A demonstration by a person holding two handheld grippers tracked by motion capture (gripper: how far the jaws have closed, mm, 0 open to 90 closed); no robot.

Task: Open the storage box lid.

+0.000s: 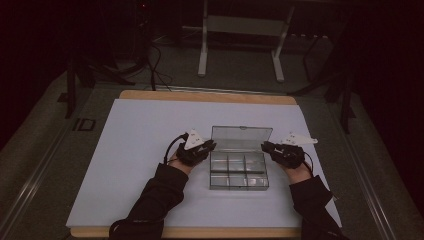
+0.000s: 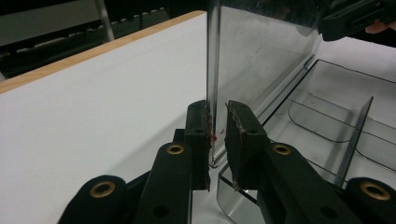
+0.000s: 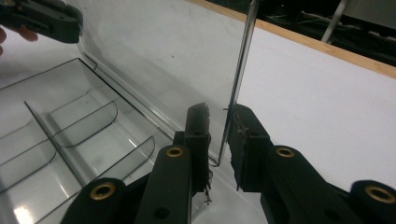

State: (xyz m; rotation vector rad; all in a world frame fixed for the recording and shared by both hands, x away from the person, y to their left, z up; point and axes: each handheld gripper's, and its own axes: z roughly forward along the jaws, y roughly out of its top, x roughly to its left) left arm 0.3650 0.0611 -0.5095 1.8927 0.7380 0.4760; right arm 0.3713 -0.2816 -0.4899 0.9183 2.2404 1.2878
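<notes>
A clear plastic compartment box (image 1: 239,172) lies on the white mat, its hinged lid (image 1: 241,136) standing upright at the far side. My left gripper (image 1: 210,146) is at the lid's left edge and my right gripper (image 1: 265,146) at its right edge. In the left gripper view my left gripper (image 2: 217,135) is shut on the lid's (image 2: 261,56) thin side edge, low near the hinge, with the divided tray (image 2: 336,116) beside it. The right gripper view has my right gripper (image 3: 219,135) pinching the lid's (image 3: 163,46) other edge above the empty tray (image 3: 70,130).
The white mat (image 1: 140,150) covers a wooden tabletop whose edge (image 1: 200,95) shows at the back. A metal stand (image 1: 202,50) and cables (image 1: 155,65) are on the dark floor beyond. Both sleeved forearms come in from the near edge.
</notes>
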